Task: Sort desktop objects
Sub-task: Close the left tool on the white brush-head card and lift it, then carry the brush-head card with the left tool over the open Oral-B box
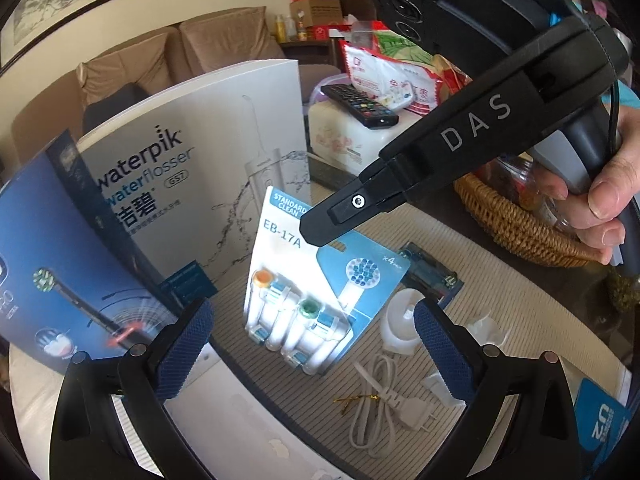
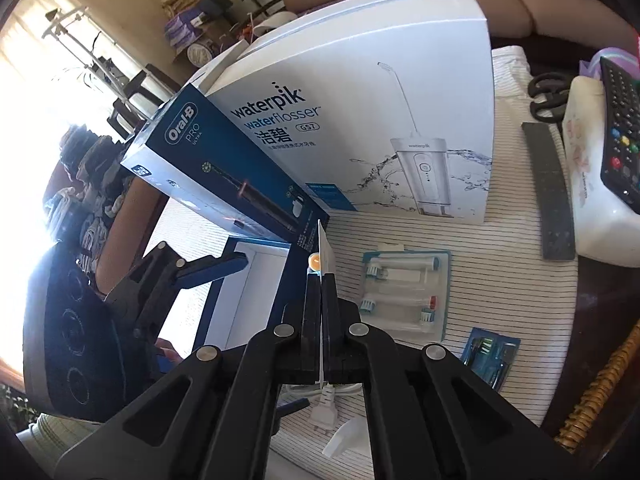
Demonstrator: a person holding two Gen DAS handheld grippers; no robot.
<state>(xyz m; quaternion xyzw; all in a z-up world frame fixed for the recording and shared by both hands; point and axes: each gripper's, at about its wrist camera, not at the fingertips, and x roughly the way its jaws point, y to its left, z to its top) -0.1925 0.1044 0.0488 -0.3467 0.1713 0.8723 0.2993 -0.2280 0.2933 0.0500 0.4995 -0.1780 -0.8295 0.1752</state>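
Note:
My right gripper is shut on the top edge of the EB-17A brush-head pack and holds it upright above the striped mat; in the right wrist view the pack shows edge-on between the fingers. The right gripper's fingers also show in the left wrist view. My left gripper is open and empty, its blue pads on either side of the pack, a little nearer the camera. A white Waterpik box and a blue Oral-B box stand behind at left.
On the mat lie a white charger base, a white power cable, a second brush-head pack and a small blue pack. A wicker basket, a remote and an open blue tray stand around.

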